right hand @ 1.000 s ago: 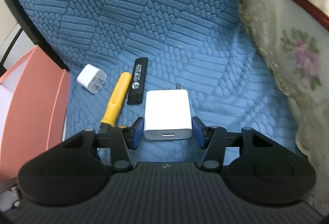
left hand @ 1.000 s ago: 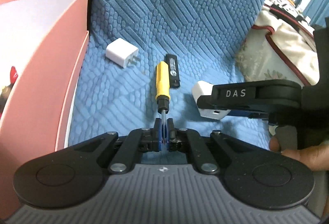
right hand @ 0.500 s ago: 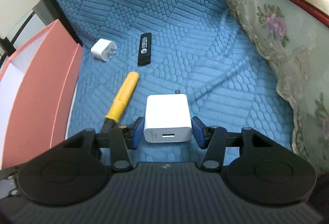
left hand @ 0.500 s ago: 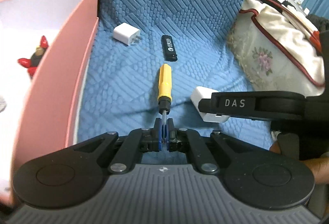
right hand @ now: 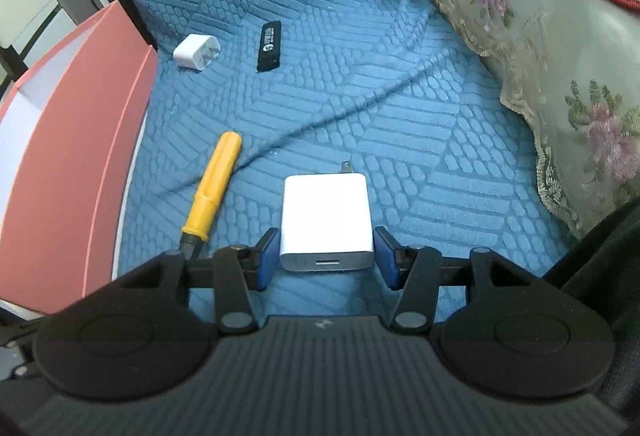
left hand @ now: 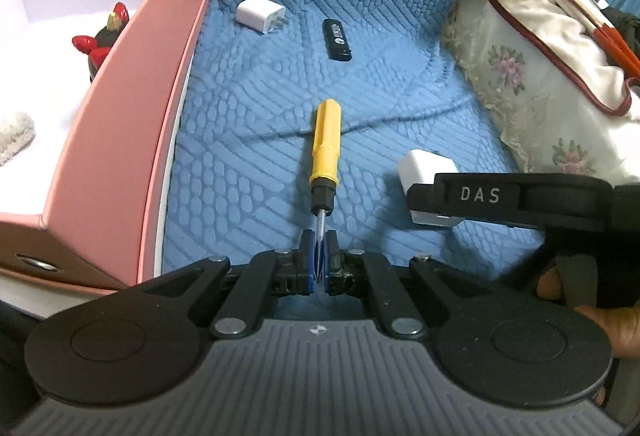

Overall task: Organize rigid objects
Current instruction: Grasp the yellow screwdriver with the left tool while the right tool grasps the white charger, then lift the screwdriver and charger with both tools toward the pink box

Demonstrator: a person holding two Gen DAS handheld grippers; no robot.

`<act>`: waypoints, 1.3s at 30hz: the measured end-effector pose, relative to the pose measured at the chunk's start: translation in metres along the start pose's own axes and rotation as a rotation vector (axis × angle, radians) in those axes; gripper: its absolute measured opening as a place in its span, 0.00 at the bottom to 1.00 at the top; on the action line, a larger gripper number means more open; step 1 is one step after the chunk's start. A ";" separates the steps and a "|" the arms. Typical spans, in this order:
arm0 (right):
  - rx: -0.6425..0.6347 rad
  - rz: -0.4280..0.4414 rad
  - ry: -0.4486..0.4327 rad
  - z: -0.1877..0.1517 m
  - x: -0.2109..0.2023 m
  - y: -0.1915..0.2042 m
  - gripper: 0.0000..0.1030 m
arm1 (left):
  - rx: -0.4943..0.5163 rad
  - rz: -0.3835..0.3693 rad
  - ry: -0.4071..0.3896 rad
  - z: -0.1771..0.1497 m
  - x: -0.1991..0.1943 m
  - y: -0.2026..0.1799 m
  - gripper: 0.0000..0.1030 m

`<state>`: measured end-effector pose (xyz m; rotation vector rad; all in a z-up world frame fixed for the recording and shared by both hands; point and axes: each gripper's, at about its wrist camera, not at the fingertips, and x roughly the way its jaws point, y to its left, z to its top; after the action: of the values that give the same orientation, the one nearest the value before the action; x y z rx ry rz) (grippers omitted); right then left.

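My left gripper (left hand: 319,260) is shut on the metal shaft of a yellow-handled screwdriver (left hand: 325,148) and holds it above the blue quilted cover; the screwdriver also shows in the right wrist view (right hand: 212,188). My right gripper (right hand: 326,252) is shut on a large white charger (right hand: 325,220), prongs pointing away; the charger also shows in the left wrist view (left hand: 426,168). A small white plug adapter (left hand: 260,13) (right hand: 197,53) and a black USB stick (left hand: 337,39) (right hand: 269,46) lie farther back on the cover.
A pink box (left hand: 132,84) (right hand: 80,140) stands at the left, with a red-and-black toy (left hand: 102,36) and a fuzzy white item (left hand: 14,134) inside. A floral blanket (left hand: 540,76) (right hand: 540,36) is piled on the right.
Both grippers have risen and pulled back with their objects. The adapter and USB stick look farther away, and more of the pink box's inside shows.
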<state>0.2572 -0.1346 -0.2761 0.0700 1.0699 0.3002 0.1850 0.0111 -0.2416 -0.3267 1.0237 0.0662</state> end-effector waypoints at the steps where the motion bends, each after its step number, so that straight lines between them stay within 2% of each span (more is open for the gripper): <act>1: -0.002 -0.001 0.002 0.000 0.001 0.001 0.52 | 0.003 0.000 0.008 0.000 0.003 0.000 0.05; 8: 0.025 0.000 -0.017 0.004 -0.001 -0.003 0.55 | 0.013 0.000 0.013 0.006 0.011 -0.001 0.06; 13: 0.042 0.016 -0.012 0.008 0.004 -0.004 0.54 | 0.013 -0.034 0.005 0.013 0.015 0.001 0.06; 17: 0.044 0.021 0.003 0.008 0.008 -0.004 0.52 | 0.020 -0.031 -0.003 0.016 0.016 0.000 0.07; 19: 0.050 0.023 -0.002 0.008 0.007 -0.004 0.52 | 0.019 -0.028 0.000 0.018 0.019 0.001 0.13; 23: 0.049 0.013 -0.021 0.010 0.004 -0.005 0.52 | 0.045 -0.026 0.000 0.021 0.023 -0.002 0.16; 25: 0.050 0.012 -0.022 0.011 0.003 -0.005 0.52 | 0.058 -0.010 -0.002 0.023 0.025 -0.004 0.27; 27: 0.049 0.010 -0.023 0.012 0.004 -0.005 0.52 | 0.058 -0.003 -0.008 0.025 0.028 -0.004 0.30; 35: 0.056 0.004 -0.031 0.013 0.002 -0.005 0.52 | 0.092 -0.001 -0.033 0.035 0.041 -0.007 0.30; 39: 0.055 0.003 -0.024 0.013 0.004 -0.005 0.52 | 0.149 0.010 -0.027 0.035 0.051 -0.014 0.29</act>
<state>0.2710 -0.1373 -0.2743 0.1242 1.0543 0.2724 0.2436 0.0029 -0.2641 -0.1848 0.9976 0.0034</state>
